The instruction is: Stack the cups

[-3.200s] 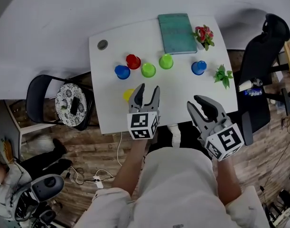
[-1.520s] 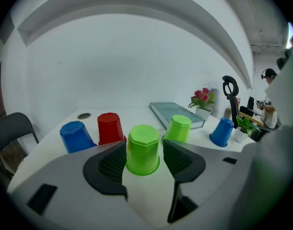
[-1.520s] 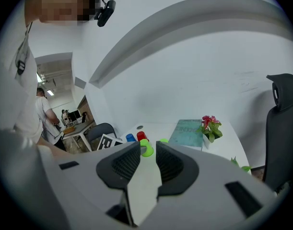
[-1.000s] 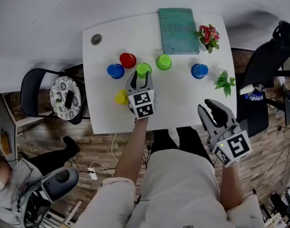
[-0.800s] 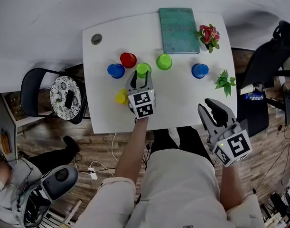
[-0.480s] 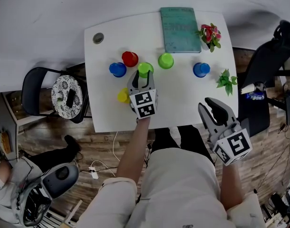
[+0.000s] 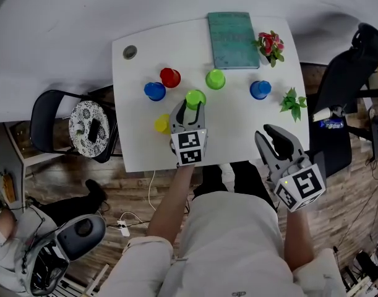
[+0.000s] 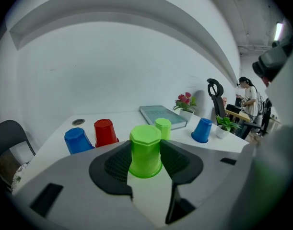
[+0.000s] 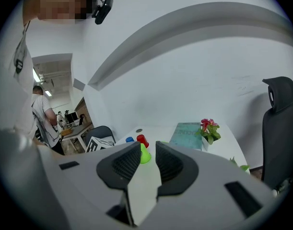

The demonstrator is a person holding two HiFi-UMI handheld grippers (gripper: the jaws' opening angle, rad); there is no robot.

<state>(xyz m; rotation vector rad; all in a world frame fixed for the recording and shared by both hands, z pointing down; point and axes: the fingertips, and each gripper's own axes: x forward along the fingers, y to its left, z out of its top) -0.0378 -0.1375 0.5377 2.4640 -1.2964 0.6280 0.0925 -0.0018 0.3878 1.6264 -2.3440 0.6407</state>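
Grip check, left gripper (image 7: pixel 190 108): clenched on upturned light-green cup (image 7: pixel 195 98), pads pressed to opposite sides of its wall. Cup position: mid-table (image 7: pixel 238 132), second green cup (image 7: pixel 215 78) just beyond it to the right, red cup (image 7: pixel 171 77) and blue cup (image 7: pixel 154 91) off to the left, yellow cup (image 7: pixel 162 124) beside the gripper body, far blue cup (image 7: pixel 260 89) well apart on the right. Unclear whether rim clear of the tabletop.

Right gripper (image 7: pixel 273 138): released, narrow gap, nothing between the pads, parked at the near table edge.

Risks, as judged:
- Smooth tapered wall, so possible slip or tilt out of the pads under an uneven squeeze.
- Thin plastic, so possible buckling under too hard a squeeze.
- Low carry likely to clip a neighbouring cup and topple it.
- Off-centre lowering likely to catch the rim on the target's top instead of nesting.
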